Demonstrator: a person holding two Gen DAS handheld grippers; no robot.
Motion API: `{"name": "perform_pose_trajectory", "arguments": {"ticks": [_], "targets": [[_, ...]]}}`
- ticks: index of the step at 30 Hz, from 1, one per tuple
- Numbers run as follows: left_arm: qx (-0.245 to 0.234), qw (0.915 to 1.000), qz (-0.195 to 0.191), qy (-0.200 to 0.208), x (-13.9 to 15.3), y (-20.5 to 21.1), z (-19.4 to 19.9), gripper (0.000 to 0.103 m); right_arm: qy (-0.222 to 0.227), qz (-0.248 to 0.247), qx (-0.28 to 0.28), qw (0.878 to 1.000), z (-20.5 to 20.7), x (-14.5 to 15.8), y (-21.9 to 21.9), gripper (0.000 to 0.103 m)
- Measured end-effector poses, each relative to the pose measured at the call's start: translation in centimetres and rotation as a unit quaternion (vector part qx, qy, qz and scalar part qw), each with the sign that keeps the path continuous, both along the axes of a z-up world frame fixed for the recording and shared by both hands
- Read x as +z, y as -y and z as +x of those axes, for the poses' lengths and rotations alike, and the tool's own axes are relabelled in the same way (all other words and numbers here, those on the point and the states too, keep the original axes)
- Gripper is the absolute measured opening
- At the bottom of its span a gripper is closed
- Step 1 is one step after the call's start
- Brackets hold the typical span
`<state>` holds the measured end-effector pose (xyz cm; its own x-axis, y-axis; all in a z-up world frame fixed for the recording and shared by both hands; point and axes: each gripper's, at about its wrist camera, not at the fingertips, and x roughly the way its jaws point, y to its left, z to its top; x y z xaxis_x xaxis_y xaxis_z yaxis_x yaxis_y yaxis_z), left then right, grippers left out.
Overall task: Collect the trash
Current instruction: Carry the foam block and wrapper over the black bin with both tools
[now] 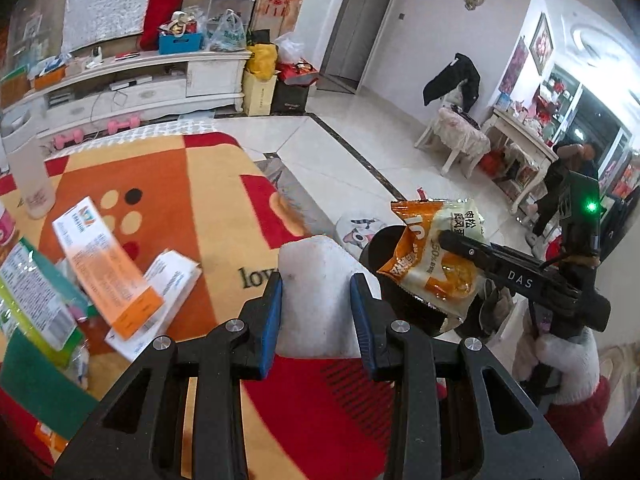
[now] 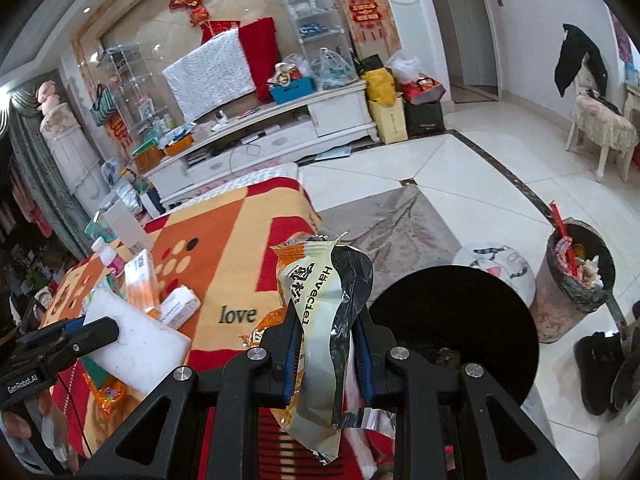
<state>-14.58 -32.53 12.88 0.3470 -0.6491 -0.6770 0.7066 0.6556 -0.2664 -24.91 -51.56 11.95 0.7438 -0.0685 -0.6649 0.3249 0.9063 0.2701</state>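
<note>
My left gripper [image 1: 316,286] is shut on a white foam block [image 1: 316,268], its blue pads pressing both sides above the patterned table blanket [image 1: 208,184]. My right gripper [image 2: 326,316] is shut on a crumpled orange and cream snack wrapper [image 2: 320,280]. In the left wrist view the right gripper [image 1: 450,240] holds that wrapper [image 1: 436,268] over the rim of a round black bin [image 1: 380,248]. The bin [image 2: 452,316] stands on the floor beside the table, just right of the wrapper. In the right wrist view the left gripper [image 2: 100,330] shows at far left with the block [image 2: 136,344].
Several medicine boxes [image 1: 108,264] and a white bottle [image 1: 34,188] lie on the blanket. A second, grey bin [image 2: 576,280] full of rubbish stands on the tiled floor [image 2: 440,184], with dark slippers [image 2: 600,368] beside it. A person [image 1: 568,184] stands far right by a chair [image 1: 456,136].
</note>
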Motion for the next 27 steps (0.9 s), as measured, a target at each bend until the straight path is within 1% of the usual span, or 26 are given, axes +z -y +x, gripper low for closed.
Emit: {"name": "perform_pose_trajectory", "arguments": {"ticks": [8,18,27], "targets": [[-0.018,0.9998,0.003,-0.003,-0.9,3.7,0.6,0.031,-0.013,-0.005,-0.026,1.0,-0.7,-0.9,2.5,0.023],[-0.035,0.9993,0.011,-0.008,-2.0,7.8,1.1,0.031,-0.027,0.002,-0.06,0.998,-1.9,-2.2,5.7,0.023],[-0.041,0.9986,-0.001,-0.034,-3.0,11.3,1.7,0.031,-0.043,-0.012,-0.088,0.995,-1.9,-3.3,7.3,0.023]]}}
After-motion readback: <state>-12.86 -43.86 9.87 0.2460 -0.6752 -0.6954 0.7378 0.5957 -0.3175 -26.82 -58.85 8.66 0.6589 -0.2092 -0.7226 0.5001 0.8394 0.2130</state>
